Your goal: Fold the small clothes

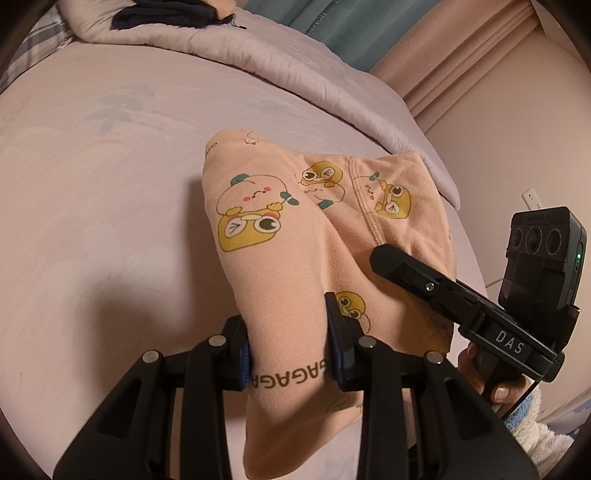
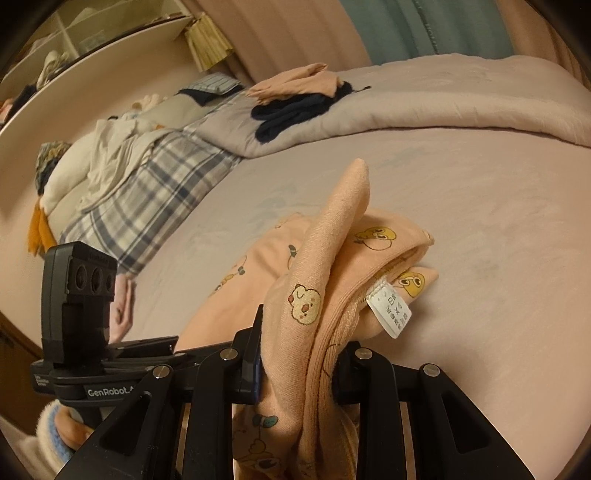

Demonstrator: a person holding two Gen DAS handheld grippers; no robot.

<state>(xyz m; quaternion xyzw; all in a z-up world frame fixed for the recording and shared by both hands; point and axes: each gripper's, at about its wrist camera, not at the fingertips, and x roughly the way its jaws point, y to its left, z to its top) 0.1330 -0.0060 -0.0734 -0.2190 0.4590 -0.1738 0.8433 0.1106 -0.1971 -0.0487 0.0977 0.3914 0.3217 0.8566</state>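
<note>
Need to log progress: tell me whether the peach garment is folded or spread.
Partly folded: the peach garment lies doubled in layers on the bed, one end lifted.

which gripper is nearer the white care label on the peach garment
Right. The right hand-held gripper grips the peach cartoon-print garment just below its white care label; the left hand-held gripper grips another part, label unseen there.

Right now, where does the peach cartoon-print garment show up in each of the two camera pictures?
Left wrist view: the peach cartoon-print cotton garment fills the centre, running from mid-frame down between the left gripper fingers.
Right wrist view: it sits centre to lower right, a fold rising from the right gripper, its white care label showing.
Shared landmark: the dark navy folded clothes on the pale quilt behind.
</note>
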